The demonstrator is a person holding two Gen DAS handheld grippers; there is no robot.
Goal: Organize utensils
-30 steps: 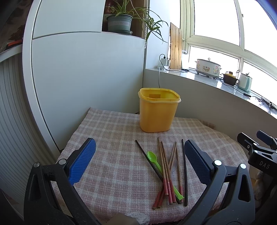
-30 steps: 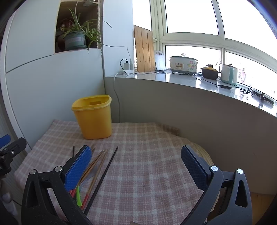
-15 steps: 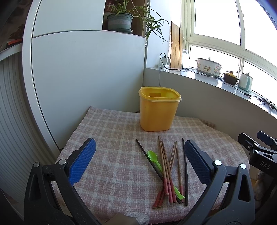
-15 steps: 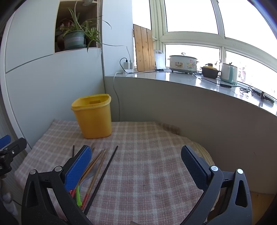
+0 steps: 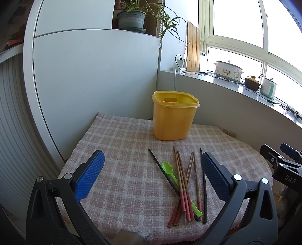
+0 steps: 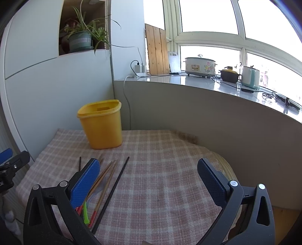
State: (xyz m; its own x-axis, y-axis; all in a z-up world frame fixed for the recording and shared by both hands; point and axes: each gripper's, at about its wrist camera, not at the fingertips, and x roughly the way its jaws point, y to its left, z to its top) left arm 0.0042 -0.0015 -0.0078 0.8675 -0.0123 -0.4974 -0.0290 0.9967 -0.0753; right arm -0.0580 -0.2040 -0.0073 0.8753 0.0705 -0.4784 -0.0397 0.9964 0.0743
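Observation:
A yellow plastic bin (image 5: pixel 174 117) (image 6: pixel 102 125) stands upright and empty-looking at the back of the checked cloth. In front of it lie several chopsticks (image 5: pixel 182 181) (image 6: pixel 105 176), brown with red ends and two black ones, crossed over a green plastic spoon (image 5: pixel 168 168) (image 6: pixel 85 212). My left gripper (image 5: pixel 151 175) hovers open above the cloth's near edge, with the pile just inside its right finger. My right gripper (image 6: pixel 149 179) is open too, its left finger over the pile. Both hold nothing.
The table (image 5: pixel 117 143) with its pink checked cloth sits in a corner: white cabinet (image 5: pixel 90 79) to the left, grey sill wall (image 6: pixel 188 113) behind. A pot plant (image 5: pixel 132 17), cookers and a kettle (image 6: pixel 249 76) stand above on the shelf and the sill.
Both views have shifted very slightly; the bin and the utensils lie as before. Both grippers stay open.

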